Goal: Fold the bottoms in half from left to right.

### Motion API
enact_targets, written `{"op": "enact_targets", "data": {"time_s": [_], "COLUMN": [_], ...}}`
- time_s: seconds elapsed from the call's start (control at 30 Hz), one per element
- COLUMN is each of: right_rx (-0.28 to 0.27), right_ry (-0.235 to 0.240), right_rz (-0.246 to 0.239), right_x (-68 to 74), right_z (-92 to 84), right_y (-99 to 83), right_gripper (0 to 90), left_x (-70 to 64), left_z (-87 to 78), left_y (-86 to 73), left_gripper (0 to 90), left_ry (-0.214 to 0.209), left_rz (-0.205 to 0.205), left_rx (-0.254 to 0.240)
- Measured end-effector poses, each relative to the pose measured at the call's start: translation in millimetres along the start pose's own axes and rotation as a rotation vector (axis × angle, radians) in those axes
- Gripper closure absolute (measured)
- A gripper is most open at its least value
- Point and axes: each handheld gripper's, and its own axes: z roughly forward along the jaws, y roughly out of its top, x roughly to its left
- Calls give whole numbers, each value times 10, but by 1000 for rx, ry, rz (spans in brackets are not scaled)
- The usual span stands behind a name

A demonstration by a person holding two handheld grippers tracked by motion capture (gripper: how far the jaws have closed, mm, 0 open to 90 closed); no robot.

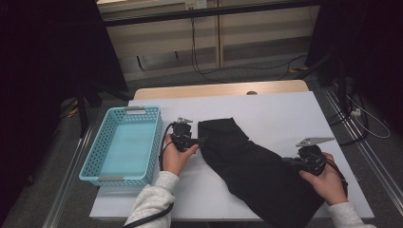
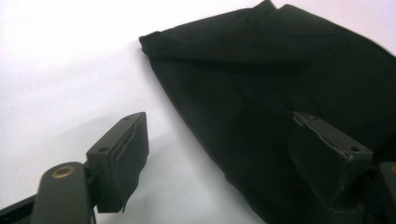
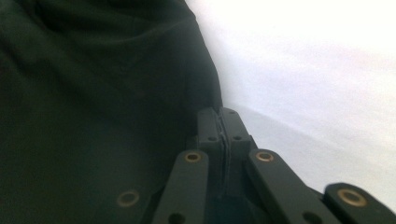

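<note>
While a black cloth lies spread across the middle and lower right of a white table, a person works at it with a gripper in each hand. In the high view, the cloth's long axis runs diagonally, from a squared end near the centre of the frame down to the bottom edge at lower right, where it reaches the table's near edge. The left gripper sits at centre left, just beside the cloth's upper end; the left gripper view shows its jaws spread wide, one over bare table and one over the dark fabric, with nothing pressed between them. The right gripper is at the right edge of the cloth; the right gripper view shows its jaws pressed together at the fabric's edge, seemingly pinching it, though the cloth inside is too thin to make out. A light blue basket stands empty at left. The work looks early: one side is gripped, the other not yet, and the cloth remains unfolded and outside the basket.
</note>
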Motion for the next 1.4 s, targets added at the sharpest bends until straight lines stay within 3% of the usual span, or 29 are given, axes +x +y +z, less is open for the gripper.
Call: {"op": "enact_targets", "data": {"time_s": [0.1, 0.23, 0.3, 0.33, 0.37, 0.43, 0.47, 0.5, 0.57, 0.63, 0.7, 0.83, 1.1, 1.3, 1.4], "right_rx": [2, -2, 1, 3, 6, 5, 5, 4, 6, 5, 4, 7, -33, -26, -18], "right_ry": [1, 3, 7, 8, 8, 7, 6, 4, 6, 5, 4, 6, -19, -35, -46], "right_rz": [2, -6, -12, -16, -16, -20, -21, -25, -30, -31, -33, -29, -46, -45, -67], "right_x": [2, 5, 7, 9, 13, 14, 17, 24, 25, 23, 19, 1, -102, -120, -75], "right_z": [-4, -8, 0, 5, 8, 10, 9, 3, 5, 5, 6, 14, -7, 16, 30], "right_y": [1, 1, 0, -1, -2, -2, -1, 0, 2, 2, 0, 9, 160, 178, 195], "right_gripper": [894, 894, 894, 894, 894, 894, 894, 894, 894, 894, 894, 894, 894, 894, 894], "left_x": [4, 16, -1, -1, -29, -43, -54, -66, -67, -72, -77, -54, 8, 132, 174], "left_z": [78, 164, 176, 176, 177, 168, 159, 149, 139, 116, 82, -17, -398, -396, -314], "left_y": [15, 33, 51, 51, 59, 63, 69, 64, 56, 42, 11, -61, -395, -408, -321], "left_gripper": [254, 289, 328, 360, 415, 554, 554, 712, 773, 823, 837, 857, 844, 650, 647], "left_ry": [37, 41, 57, 57, 90, 86, 78, 54, 45, 38, 42, 34, 13, 31, 60], "left_rz": [16, -1, 21, 21, 41, 36, 17, -18, -31, -19, -2, -10, -77, -108, -111], "left_rx": [20, 20, 35, 35, 45, 56, 65, 76, 79, 75, 69, 74, 79, 43, 42]}}
